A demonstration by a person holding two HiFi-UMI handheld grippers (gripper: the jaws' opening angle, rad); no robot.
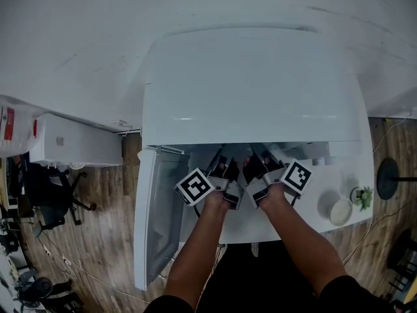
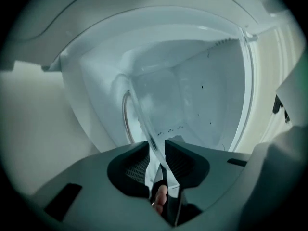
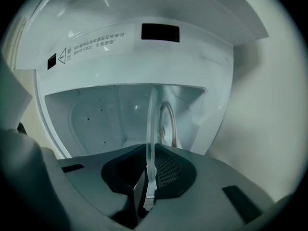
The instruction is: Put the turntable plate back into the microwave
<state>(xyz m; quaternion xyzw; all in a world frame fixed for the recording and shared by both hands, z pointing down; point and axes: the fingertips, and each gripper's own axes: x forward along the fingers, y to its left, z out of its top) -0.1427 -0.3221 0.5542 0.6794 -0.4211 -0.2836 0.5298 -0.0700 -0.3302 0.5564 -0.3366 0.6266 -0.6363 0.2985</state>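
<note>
Head view shows the white microwave (image 1: 254,90) on the desk (image 1: 316,194) with its door (image 1: 156,214) swung open to the left. We have both hands at the mouth of the cavity. The left gripper (image 1: 221,167) and the right gripper (image 1: 258,167) sit close together, each reaching in.

In the left gripper view the fingers (image 2: 179,159) are closed on the rim of the clear glass turntable plate (image 2: 143,121), which runs edge-on from the grip into the cavity. In the right gripper view the fingers (image 3: 166,170) likewise clamp the plate's rim (image 3: 150,129). So we carry the plate between both grippers, and it is partly inside the oven.

We judge the task to be past its middle. The plate is lifted and brought through the opening, but it is not yet set down. A pale ring (image 3: 169,124) lies on the cavity floor beside the plate, most likely the roller ring. What is left, as we see it, is to lower the plate flat onto that ring, let go and draw both grippers out.

As for writing, a warning label (image 3: 91,44) on the front frame carries a triangle sign and lines of small print, too fine for us to read. Next to it is a plain black patch (image 3: 160,32). We can make out no brand name.
</note>
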